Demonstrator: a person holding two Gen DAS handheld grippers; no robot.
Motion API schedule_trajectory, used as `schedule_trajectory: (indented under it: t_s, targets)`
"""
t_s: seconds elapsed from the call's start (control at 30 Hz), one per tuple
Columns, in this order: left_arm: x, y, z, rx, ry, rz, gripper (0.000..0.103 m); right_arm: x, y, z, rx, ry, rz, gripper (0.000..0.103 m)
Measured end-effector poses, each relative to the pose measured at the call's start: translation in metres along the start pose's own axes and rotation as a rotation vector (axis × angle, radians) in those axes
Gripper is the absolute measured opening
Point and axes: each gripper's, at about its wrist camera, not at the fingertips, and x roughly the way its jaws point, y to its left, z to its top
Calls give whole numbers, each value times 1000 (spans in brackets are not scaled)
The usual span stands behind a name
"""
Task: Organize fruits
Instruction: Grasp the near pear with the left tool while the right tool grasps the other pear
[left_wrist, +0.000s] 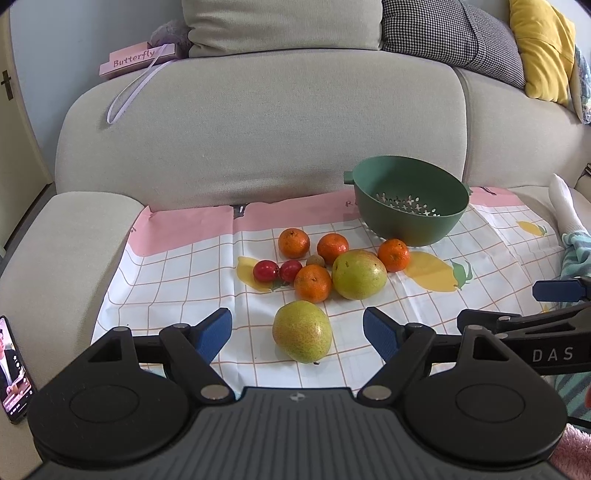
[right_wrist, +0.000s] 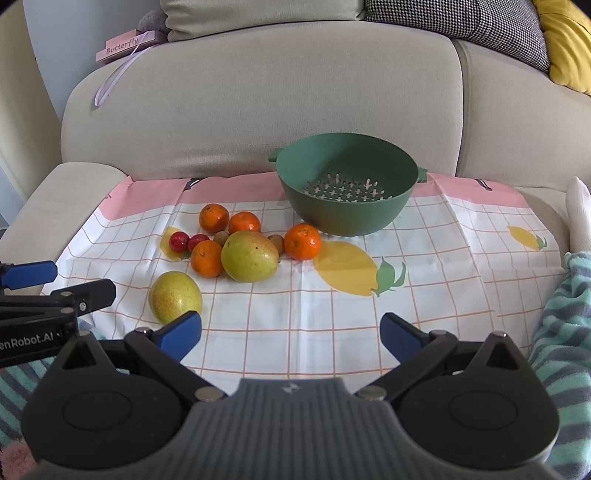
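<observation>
Left gripper (left_wrist: 297, 334): jaws spread wide, nothing between the pads, hovering low over the near edge of the checked cloth (left_wrist: 184, 280). A green-yellow pear (left_wrist: 302, 331) lies on the cloth straight ahead, framed between the two blue pads but not touched by either.

Right gripper (right_wrist: 290, 334): jaws also spread, empty, aimed at a bare patch of cloth (right_wrist: 424, 280) near the printed lemon (right_wrist: 347, 267). In the right wrist view the same near pear (right_wrist: 175, 296) sits just beyond its left pad.

Fruit cluster sits mid-cloth, left of centre:
- larger pear (left_wrist: 359, 274) touching a tangerine (left_wrist: 313, 283) on its left
- two more tangerines (left_wrist: 294, 243) (left_wrist: 332, 248) behind it, side by side
- fourth tangerine (left_wrist: 394, 254) to the right, nearest the colander
- two red cherry tomatoes (left_wrist: 265, 270) (left_wrist: 290, 270) at the left end, touching each other
- small brownish round fruits, one (left_wrist: 316, 261) visible from the left wrist, a second (right_wrist: 276, 243) from the right wrist; kind cannot be told

Green colander (left_wrist: 408, 216) stands upright at the far right of the cluster, against the sofa backrest (left_wrist: 258, 129), empty inside.

The cloth lies on the sofa seat. A phone (left_wrist: 14, 369) with a lit screen rests on the left armrest. A pink box marked "Butterfly" (left_wrist: 136, 59) sits on top of the backrest, far left.
</observation>
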Motion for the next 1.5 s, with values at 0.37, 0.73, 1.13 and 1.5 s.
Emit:
schedule_trajectory:
  t_s: [0.37, 0.73, 1.13, 1.5]
  targets:
    - [13, 3, 3, -1, 9, -82, 83, 9, -12, -5, 39, -120, 41, 99]
    - [44, 13, 2, -55, 110, -128, 64, 39, 1, 6, -172, -148, 99, 80]
    - [91, 32, 3, -205, 267, -134, 71, 98, 32, 12, -495, -167, 136, 64]
    - [128, 35, 7, -245, 367, -103, 76, 151, 47, 16, -646, -107, 146, 63]
